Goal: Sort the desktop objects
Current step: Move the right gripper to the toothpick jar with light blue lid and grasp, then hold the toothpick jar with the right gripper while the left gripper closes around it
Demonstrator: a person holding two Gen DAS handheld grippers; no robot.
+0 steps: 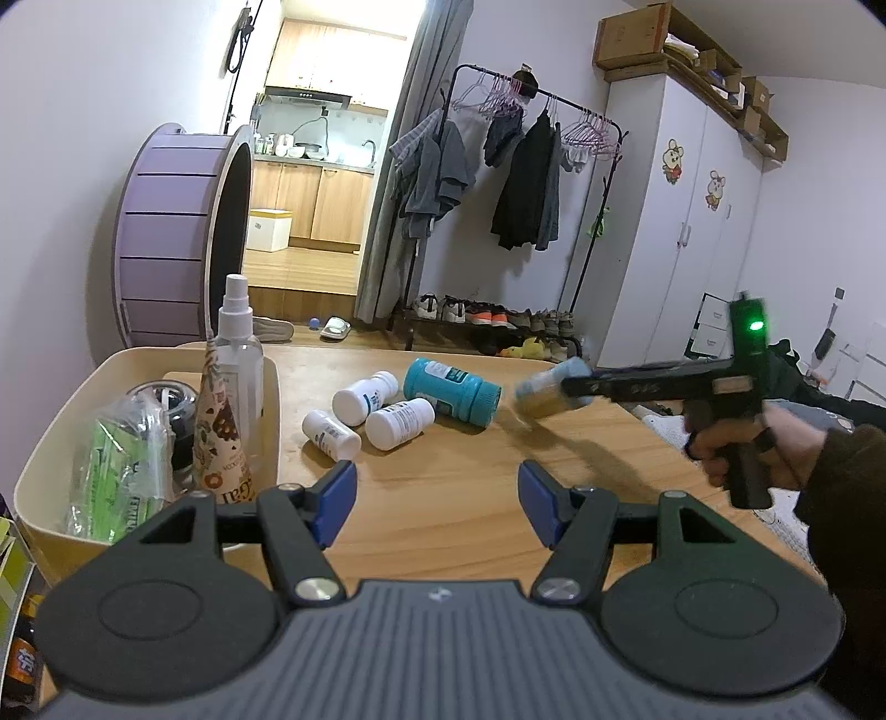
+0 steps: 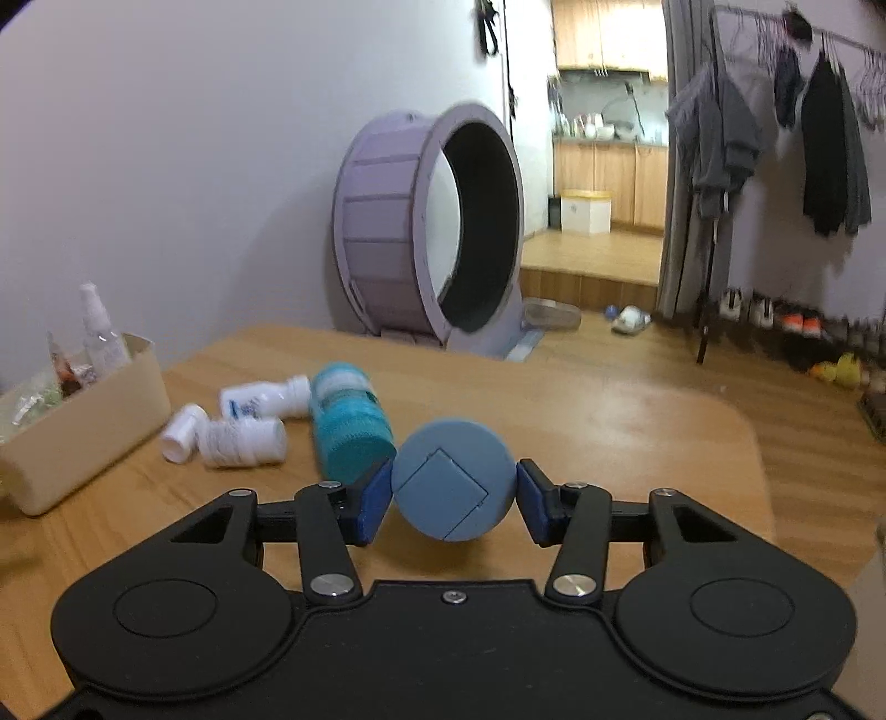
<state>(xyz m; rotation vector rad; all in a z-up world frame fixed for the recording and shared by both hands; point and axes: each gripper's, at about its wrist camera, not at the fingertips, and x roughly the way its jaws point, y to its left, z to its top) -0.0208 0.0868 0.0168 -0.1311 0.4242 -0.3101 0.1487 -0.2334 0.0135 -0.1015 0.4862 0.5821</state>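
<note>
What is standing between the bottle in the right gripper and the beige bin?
The teal bottle and three white bottles lie on the table between the blue-capped bottle in the right gripper and the beige bin.

You are working in a lived-in home, in a bedroom-like room that opens onto a small kitchen [image 1: 318,160] with wood cabinets and dishes on the counter. A clothes rack [image 1: 531,166] with hangers and dark garments stands over a row of shoes [image 1: 493,318], beside a white wardrobe [image 1: 681,221] with cartoon stickers and cardboard boxes [image 1: 692,50] on top. A large purple pet exercise wheel [image 2: 432,232] stands against the wall behind your wooden table [image 1: 459,487].
</note>
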